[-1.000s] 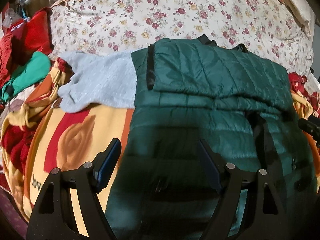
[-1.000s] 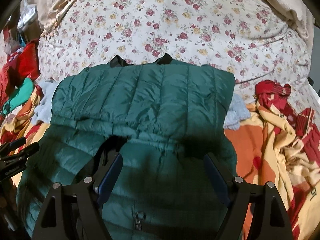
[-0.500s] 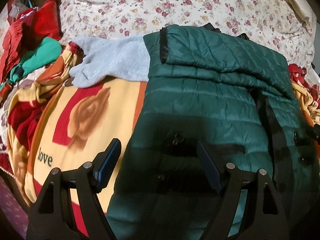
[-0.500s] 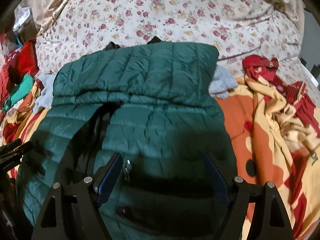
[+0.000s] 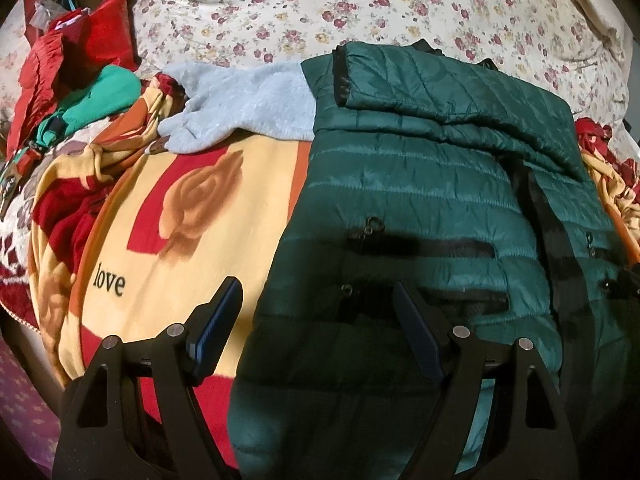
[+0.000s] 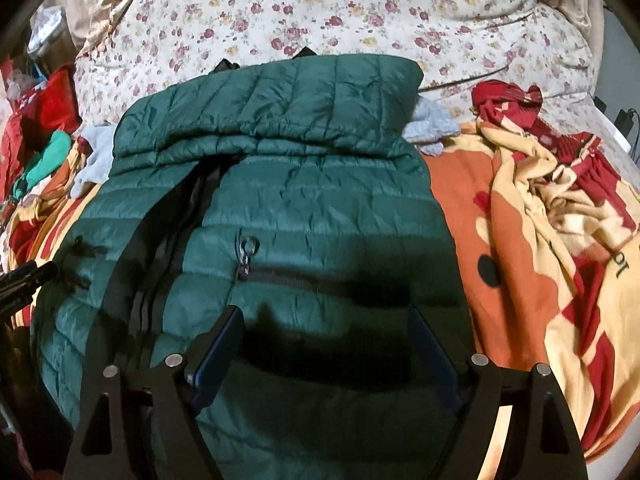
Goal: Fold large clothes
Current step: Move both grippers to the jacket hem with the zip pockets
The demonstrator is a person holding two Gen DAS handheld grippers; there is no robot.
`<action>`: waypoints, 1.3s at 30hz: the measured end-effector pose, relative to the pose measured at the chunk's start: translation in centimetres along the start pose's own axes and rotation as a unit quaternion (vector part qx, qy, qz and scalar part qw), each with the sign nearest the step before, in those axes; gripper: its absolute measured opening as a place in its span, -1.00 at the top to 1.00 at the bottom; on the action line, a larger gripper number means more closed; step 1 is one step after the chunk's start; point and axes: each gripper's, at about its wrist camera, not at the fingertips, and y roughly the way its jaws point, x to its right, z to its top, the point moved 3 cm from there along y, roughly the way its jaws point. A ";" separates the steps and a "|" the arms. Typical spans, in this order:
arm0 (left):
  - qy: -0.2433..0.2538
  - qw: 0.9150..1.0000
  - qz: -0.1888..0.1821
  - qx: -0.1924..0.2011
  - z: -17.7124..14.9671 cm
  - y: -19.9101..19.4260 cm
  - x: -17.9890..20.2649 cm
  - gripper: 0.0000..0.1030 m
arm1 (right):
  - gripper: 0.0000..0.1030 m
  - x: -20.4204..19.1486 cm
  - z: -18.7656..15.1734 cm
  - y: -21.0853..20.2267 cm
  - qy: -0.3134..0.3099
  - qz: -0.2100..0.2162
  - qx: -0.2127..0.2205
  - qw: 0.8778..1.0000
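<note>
Left tool (image 5: 316,320) wide, empty | right tool (image 6: 324,344) wide, empty | green puffer jacket (image 6: 280,208): light, soft, slippery, springy | grip: hem corners, 6 o'clock.

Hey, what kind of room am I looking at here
Most likely a bedroom. A green puffer jacket lies on a bed spread with a floral quilt and a yellow and red "love" blanket, with more clothes piled at the left.
</note>
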 end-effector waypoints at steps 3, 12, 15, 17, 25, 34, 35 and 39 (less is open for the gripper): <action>-0.002 1.000 0.000 -0.002 -0.4 -0.3 -0.3 -0.52 | -0.62 0.4 -0.5 -0.3 0.009 0.007 -0.006 1.000; -0.003 1.000 -0.006 -0.011 -1.4 -0.6 -0.8 -0.52 | -0.62 1.2 -1.2 -0.7 0.023 0.016 -0.020 0.999; -0.004 1.000 -0.006 -0.014 -1.5 -0.6 -0.9 -0.52 | -0.62 1.4 -1.2 -0.8 0.027 0.015 -0.018 0.999; -0.004 1.000 -0.006 -0.016 -1.6 -0.6 -1.0 -0.52 | -0.62 1.5 -1.1 -0.9 0.030 0.015 -0.015 0.999; -0.008 1.000 -0.008 -0.027 -1.8 -0.3 -1.4 -0.52 | -0.62 1.6 0.0 -0.7 0.034 0.033 -0.025 0.999; -0.010 0.999 -0.012 -0.040 -2.2 0.1 -1.8 -0.52 | -0.62 1.8 0.3 -0.8 0.026 0.030 -0.039 0.998; -0.009 0.999 -0.012 -0.043 -2.3 0.0 -1.9 -0.52 | -0.62 1.8 0.1 -0.8 0.022 0.029 -0.043 0.998; -0.014 0.998 -0.020 -0.050 -2.5 -0.1 -2.7 -0.52 | -0.62 2.1 -0.4 -1.0 0.012 0.026 -0.056 0.998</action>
